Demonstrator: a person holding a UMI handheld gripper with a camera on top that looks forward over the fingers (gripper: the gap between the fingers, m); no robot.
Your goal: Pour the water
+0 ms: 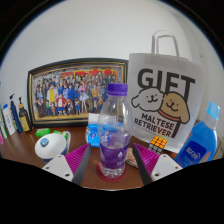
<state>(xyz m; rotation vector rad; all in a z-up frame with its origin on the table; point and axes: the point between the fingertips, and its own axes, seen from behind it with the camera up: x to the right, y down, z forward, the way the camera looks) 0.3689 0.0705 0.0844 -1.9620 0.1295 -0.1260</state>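
A clear plastic bottle (114, 135) with a purple cap and purple liquid in its lower part stands upright on a red coaster (113, 173) on the brown table (30, 168). My gripper (113, 152) is open. The bottle stands between its two dark fingers (83, 162), with a small gap on each side. The magenta pads (70, 156) flank the bottle's lower half. The bottle rests on its own base and is not lifted.
A framed group photo (76, 90) leans at the back. A white gift bag (162, 100) stands right of the bottle, with a blue-labelled bottle (203, 140) beyond it. A white round object (50, 146), markers (12, 118) and a small blue pack (93, 130) lie left.
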